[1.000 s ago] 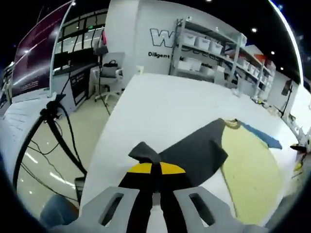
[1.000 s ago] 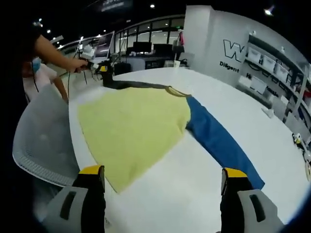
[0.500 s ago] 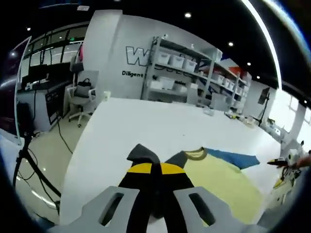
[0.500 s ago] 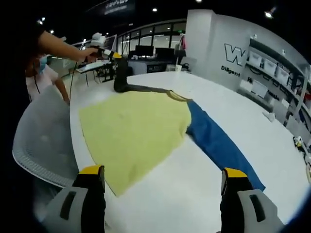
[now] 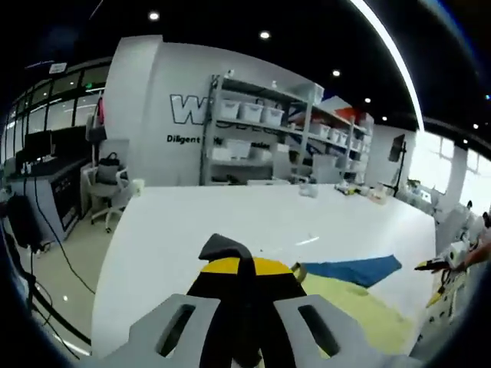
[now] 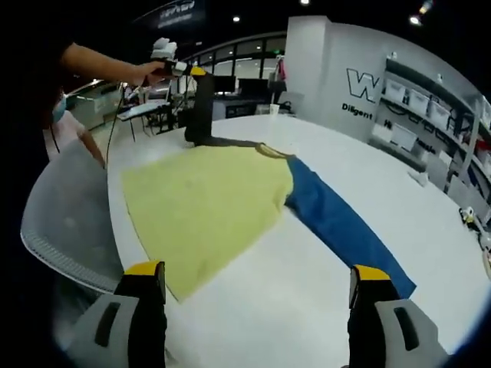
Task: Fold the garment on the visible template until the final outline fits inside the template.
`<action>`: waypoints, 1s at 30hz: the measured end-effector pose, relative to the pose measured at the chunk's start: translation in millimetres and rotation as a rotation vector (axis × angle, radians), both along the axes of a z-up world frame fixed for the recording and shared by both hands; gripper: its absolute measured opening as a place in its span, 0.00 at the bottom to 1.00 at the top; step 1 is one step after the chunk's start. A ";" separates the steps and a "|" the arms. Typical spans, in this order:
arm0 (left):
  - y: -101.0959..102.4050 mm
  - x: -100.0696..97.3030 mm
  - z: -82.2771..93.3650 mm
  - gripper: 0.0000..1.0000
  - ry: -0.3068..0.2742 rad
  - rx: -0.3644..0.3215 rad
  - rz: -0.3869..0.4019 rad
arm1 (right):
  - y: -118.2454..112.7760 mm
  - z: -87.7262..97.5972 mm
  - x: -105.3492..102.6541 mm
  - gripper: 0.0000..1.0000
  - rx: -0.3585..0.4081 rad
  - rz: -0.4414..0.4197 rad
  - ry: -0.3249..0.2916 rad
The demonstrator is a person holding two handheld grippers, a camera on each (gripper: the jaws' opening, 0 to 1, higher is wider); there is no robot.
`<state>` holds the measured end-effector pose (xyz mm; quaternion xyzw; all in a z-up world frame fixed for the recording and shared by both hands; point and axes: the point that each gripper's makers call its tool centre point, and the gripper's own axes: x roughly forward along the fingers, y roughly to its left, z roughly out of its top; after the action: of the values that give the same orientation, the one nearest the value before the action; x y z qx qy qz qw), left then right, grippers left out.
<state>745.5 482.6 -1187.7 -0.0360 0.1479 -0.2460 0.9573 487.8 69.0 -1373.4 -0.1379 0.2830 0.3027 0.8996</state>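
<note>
The garment lies on the white table (image 6: 430, 207): a yellow body (image 6: 203, 203), a blue sleeve (image 6: 337, 226) spread flat to the right, and a dark grey sleeve (image 6: 201, 107). My left gripper (image 5: 245, 267) is shut on the grey sleeve's end (image 5: 222, 247). In the right gripper view, a hand holds the left gripper (image 6: 190, 70) well above the table, and the sleeve hangs straight down from it. My right gripper (image 6: 257, 270) is open over the near hem, holding nothing. The blue sleeve (image 5: 353, 270) and yellow body (image 5: 360, 310) lie below the left gripper.
A grey mesh chair (image 6: 61, 230) stands against the table's near left edge, with a person in pink (image 6: 65, 126) behind it. Shelves with white bins (image 5: 261, 115) line the far wall. Small items (image 5: 307, 188) sit at the table's far side.
The left gripper has risen with the grey sleeve, which now hangs upright instead of lying along the table. The right gripper has stayed in place, open.
</note>
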 end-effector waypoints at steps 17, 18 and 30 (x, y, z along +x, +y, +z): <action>-108.7 16.4 22.6 0.01 -0.042 0.042 -0.201 | -19.1 8.9 0.0 0.99 0.013 -0.039 -0.017; -112.7 16.1 19.9 0.01 -0.037 0.049 -0.209 | -20.5 8.0 -1.2 0.99 0.016 -0.042 -0.015; -169.4 3.9 -34.7 0.01 0.054 0.126 -0.297 | -27.3 2.8 -16.3 0.99 0.040 -0.078 -0.004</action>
<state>749.4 313.2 -1222.4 0.0398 0.1926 -0.3738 0.9064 471.5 41.6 -1370.6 -0.1093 0.2804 0.2728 0.9138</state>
